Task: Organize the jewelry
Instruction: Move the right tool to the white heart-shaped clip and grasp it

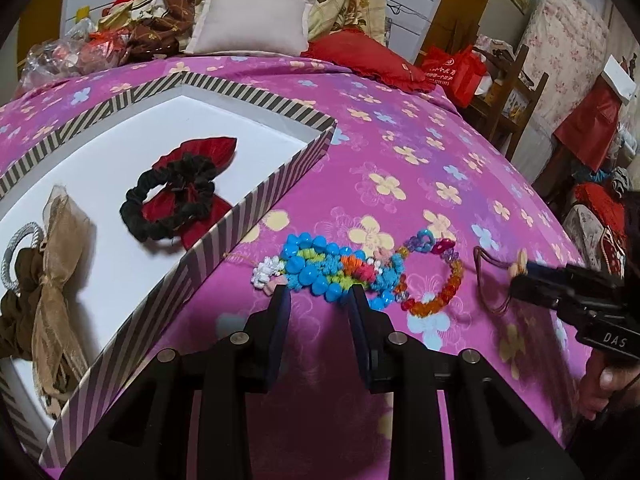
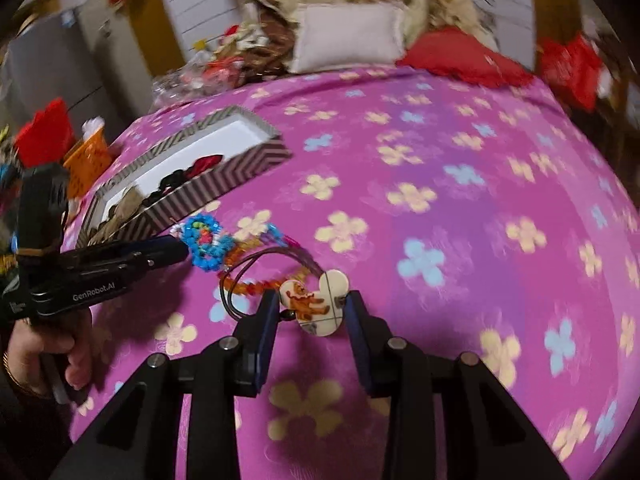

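A striped box (image 1: 256, 204) with a white floor lies on the pink floral bedspread. Inside are a black scrunchie on a red bow (image 1: 176, 196) and a tan ribbon hair tie (image 1: 56, 264). A blue beaded bracelet (image 1: 320, 266) and an orange bead bracelet (image 1: 436, 300) lie beside the box. My left gripper (image 1: 320, 296) is open, its fingertips at the near edge of the blue bracelet. My right gripper (image 2: 312, 304) is open around a cream mouse-shaped charm (image 2: 316, 300) on a brown elastic (image 2: 240, 268); the fingers do not visibly press it.
Pillows (image 1: 252, 20), a red cushion (image 1: 372, 60) and folded bedding sit at the head of the bed. Red bags (image 1: 452, 68) and a wooden chair (image 1: 508, 92) stand beyond the right edge. Each gripper shows in the other's view.
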{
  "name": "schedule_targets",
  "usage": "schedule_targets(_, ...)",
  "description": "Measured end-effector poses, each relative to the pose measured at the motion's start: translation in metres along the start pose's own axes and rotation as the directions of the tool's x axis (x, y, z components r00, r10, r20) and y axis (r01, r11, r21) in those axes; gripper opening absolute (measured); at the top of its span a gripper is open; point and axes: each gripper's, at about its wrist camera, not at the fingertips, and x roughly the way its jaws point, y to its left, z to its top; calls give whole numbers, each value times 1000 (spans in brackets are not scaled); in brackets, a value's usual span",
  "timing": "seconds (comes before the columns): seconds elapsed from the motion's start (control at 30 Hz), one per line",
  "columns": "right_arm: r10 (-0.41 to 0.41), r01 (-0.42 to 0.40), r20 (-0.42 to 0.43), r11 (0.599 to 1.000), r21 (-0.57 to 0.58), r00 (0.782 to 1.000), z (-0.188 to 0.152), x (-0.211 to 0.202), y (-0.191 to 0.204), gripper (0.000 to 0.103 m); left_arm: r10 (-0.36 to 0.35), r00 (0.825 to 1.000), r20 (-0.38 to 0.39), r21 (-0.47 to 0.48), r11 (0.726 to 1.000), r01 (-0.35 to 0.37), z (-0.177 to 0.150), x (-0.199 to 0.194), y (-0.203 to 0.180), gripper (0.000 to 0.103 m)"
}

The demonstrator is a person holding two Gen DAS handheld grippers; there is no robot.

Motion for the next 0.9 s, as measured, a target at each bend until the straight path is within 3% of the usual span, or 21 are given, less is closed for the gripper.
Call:
schedule_targets(0.37, -5, 7, -38, 999, 32, 999, -2, 14, -7, 35, -20, 1000, 20, -8, 1000, 20, 6, 7, -1, 28)
schedule_targets(0.43, -8, 9, -42, 999, 32, 999, -3, 15, -6, 35, -13, 1000, 15, 0, 1000, 13, 7, 7, -3, 20)
schedule_targets(0.47, -8, 9, -44, 999, 32, 999, -4, 16, -6, 35, -14, 1000, 10, 1, 1000, 14, 6, 8, -3, 8)
schedule_targets(0.5, -9, 10, -44, 999, 32, 999, -4, 16, -6, 35, -17, 1000, 3, 0, 1000, 17, 6, 9, -4, 3)
schedule_targets(0.57, -14, 15, -43, 1000, 28, 999, -4, 16, -5, 35, -21, 1000, -9, -6, 1000, 20, 3, 9, -4, 0)
schedule_targets(0.83, 2, -2, -23, 1000, 24, 1000, -2, 10, -4, 35, -28, 999, 21, 46, 999, 27, -16, -31, -16, 0)
schedule_targets(0.9, 5, -5, -21, 1000, 27, 1000, -2, 9, -4, 35, -35, 999, 30, 17, 999, 35, -12, -28, -12, 11)
